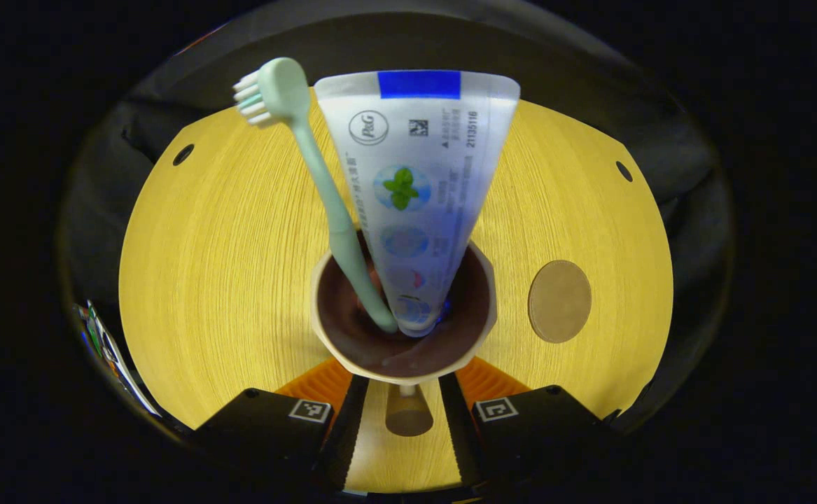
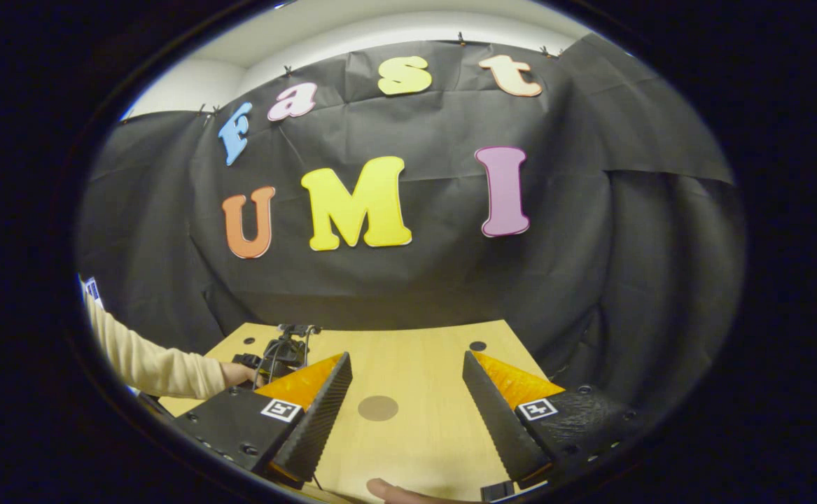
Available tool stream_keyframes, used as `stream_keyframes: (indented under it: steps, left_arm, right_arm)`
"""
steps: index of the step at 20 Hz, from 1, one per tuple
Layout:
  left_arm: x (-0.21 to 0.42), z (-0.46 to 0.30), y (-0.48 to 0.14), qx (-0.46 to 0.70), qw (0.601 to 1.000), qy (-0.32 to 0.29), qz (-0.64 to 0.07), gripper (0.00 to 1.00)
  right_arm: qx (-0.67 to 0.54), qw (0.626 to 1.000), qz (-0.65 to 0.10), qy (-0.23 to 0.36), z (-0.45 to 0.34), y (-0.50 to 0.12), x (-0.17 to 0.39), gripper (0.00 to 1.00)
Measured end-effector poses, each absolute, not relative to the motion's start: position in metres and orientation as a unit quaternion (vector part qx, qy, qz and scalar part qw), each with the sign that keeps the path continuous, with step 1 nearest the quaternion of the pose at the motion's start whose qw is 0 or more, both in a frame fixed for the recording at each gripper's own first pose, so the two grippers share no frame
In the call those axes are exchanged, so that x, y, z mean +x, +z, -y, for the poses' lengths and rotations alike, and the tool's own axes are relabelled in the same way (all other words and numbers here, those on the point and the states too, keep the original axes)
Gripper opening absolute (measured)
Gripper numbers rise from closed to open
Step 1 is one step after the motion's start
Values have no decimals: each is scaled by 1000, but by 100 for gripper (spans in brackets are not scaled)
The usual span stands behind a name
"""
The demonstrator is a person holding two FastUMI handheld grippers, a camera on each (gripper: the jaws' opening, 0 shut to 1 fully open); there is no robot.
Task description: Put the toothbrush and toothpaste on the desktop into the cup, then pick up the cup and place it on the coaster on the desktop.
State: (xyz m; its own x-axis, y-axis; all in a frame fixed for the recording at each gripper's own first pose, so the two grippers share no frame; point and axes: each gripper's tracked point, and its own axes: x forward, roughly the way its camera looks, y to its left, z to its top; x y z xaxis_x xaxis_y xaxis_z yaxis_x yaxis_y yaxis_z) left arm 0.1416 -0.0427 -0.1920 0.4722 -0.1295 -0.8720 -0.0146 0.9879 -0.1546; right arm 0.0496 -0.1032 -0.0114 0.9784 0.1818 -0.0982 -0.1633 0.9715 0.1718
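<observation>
Left gripper [image 1: 404,392] fingers close in on the one cup's [image 1: 482,308] foot, grip unclear, one toothbrush [image 1: 324,189] and one toothpaste tube [image 1: 422,175] standing inside mid-frame, one coaster [image 1: 559,301] right on the table [image 1: 212,266], while the right gripper [image 2: 405,406] hangs wide open, empty.

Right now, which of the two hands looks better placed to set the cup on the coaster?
The left. Its gripper is at the cup, which holds the toothbrush and toothpaste, with the coaster close beside. The right gripper hangs open and empty, farther back from the coaster.
</observation>
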Motion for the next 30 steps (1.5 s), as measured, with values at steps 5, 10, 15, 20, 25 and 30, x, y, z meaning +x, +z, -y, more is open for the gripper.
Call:
stream_keyframes:
  steps: [5,10,15,20,25,30]
  left_arm:
    - [136,44,-174,-74,855,-33,-513,31]
    - [131,51,-134,-80,868,-38,-488,28]
    - [133,79,-80,-56,880,-74,-467,28]
    - [137,123,-43,-62,870,-101,-478,27]
    - [151,159,-1,-45,867,-121,-482,27]
    - [164,191,42,-29,860,-140,-491,27]
  right_arm:
    - [86,989,-73,92,106,-21,57,96]
    - [83,988,-79,101,104,-26,60,95]
    - [75,987,-85,110,100,-30,62,95]
    - [72,988,-88,104,111,-34,65,95]
    - [75,989,-96,87,129,-44,70,95]
    - [84,989,-105,69,145,-53,75,95]
